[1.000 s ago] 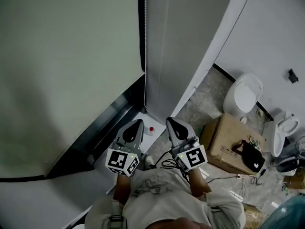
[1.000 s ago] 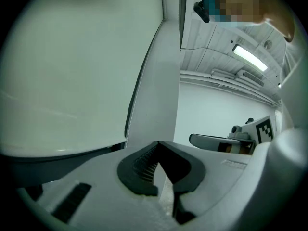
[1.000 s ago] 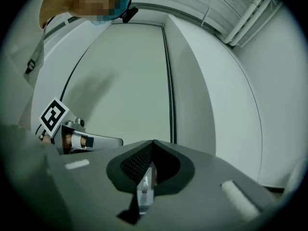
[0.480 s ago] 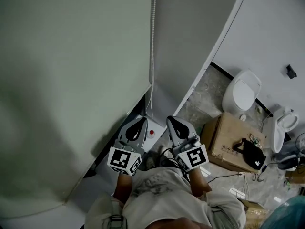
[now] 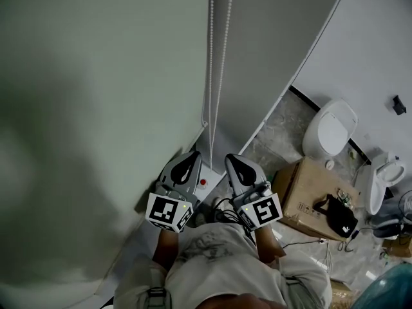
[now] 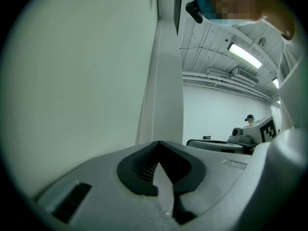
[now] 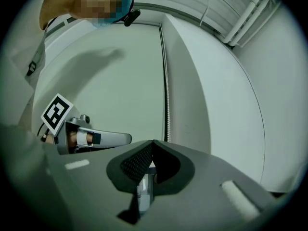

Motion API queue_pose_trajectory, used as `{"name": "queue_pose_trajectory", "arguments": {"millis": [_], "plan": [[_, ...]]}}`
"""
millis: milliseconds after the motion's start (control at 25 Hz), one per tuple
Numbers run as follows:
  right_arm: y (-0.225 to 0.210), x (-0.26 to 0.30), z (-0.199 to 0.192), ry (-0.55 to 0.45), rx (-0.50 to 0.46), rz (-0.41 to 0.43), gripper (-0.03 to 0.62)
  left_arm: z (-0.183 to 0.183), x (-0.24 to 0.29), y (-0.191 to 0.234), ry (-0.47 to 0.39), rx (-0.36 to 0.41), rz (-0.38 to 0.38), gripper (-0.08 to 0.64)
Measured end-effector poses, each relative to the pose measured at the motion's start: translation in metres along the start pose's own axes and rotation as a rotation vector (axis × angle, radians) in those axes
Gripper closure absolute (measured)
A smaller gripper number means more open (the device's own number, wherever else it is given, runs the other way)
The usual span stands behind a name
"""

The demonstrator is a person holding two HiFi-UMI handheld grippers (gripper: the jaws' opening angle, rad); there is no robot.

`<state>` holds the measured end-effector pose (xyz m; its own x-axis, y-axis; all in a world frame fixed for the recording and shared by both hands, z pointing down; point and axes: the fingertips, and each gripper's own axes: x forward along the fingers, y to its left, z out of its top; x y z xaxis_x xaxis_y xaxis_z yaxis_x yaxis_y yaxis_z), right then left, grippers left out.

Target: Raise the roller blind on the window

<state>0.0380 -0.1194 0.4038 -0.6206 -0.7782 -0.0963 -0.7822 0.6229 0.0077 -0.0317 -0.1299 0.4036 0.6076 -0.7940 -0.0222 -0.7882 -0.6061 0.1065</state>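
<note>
The pale roller blind fills the left of the head view. Its white bead chain hangs as a loop along the blind's right edge, and the loop's bottom ends just above my grippers. My left gripper and right gripper are side by side below the loop, both shut with nothing between the jaws. Neither touches the chain. In the left gripper view the chain rises beyond the shut left gripper. In the right gripper view the chain hangs past the shut right gripper.
A white wall return stands right of the blind. On the floor to the right are a toilet, a cardboard box with a black bag on it, and cables. A small white block with a red button lies by the grippers.
The view has swung towards the blind: the dark frame under it has almost left the picture and the chain loop now hangs over the grippers. Both grippers stay shut and have edged closer to it.
</note>
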Motion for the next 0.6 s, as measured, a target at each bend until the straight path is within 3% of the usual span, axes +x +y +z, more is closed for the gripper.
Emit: {"name": "queue_pose_trajectory", "arguments": {"millis": [600], "plan": [[-0.027,0.01,-0.01,0.016,0.017,0.003,0.581,0.002,0.064,0.014,0.011,0.06,-0.005,0.468]]}}
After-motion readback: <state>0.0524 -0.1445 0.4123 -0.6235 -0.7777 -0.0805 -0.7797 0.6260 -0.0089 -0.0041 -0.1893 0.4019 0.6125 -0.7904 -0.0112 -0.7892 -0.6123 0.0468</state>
